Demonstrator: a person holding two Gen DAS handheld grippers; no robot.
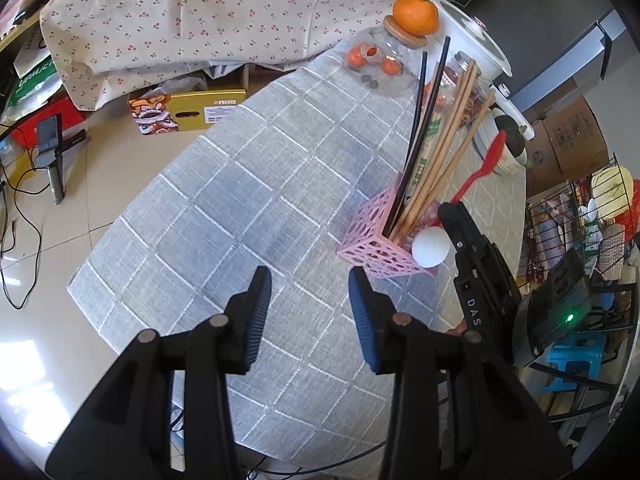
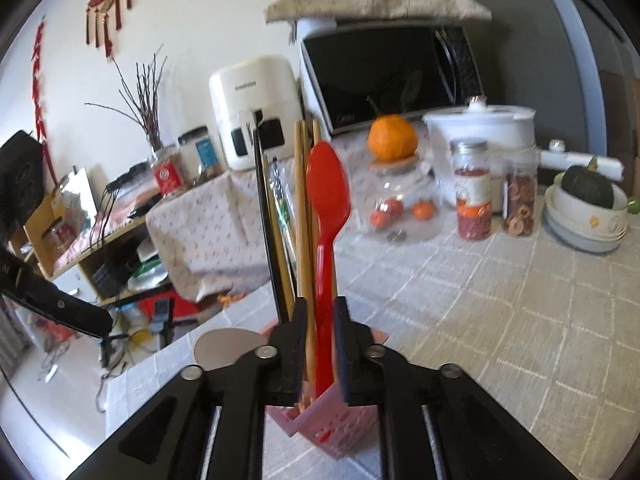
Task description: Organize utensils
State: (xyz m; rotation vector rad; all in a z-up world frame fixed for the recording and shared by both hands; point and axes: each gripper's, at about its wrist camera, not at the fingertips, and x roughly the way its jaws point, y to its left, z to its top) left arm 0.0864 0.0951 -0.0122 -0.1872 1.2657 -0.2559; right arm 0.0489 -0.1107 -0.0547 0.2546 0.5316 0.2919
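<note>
**Left wrist view.** We see the left gripper over the grey checked tablecloth, its blue-padded jaws standing apart with nothing between them. The arms of the gripper run off the lower edge of the frame. To the right stands the pink perforated holder, near the right edge of the table. It contains two black chopsticks, several wooden chopsticks and a wrapped pair whose print we cannot read. A white spoon rests at the holder's near right corner; its handle is hidden. The right gripper covers the holder's right side, and the red spoon rises from behind its tip; we cannot see the lower end of the handle here. Farther off, a glass jar holds small orange fruits and carries an orange on its lid.

**Right wrist view.** This view is blurred. The red spoon stands upright in the pink holder, bowl up, its handle between the right gripper's jaws. The jaws stand slightly apart; a narrow gap shows on each side of the handle, so the pads do not press on it. The holder's base is cut off behind the gripper body.
</note>
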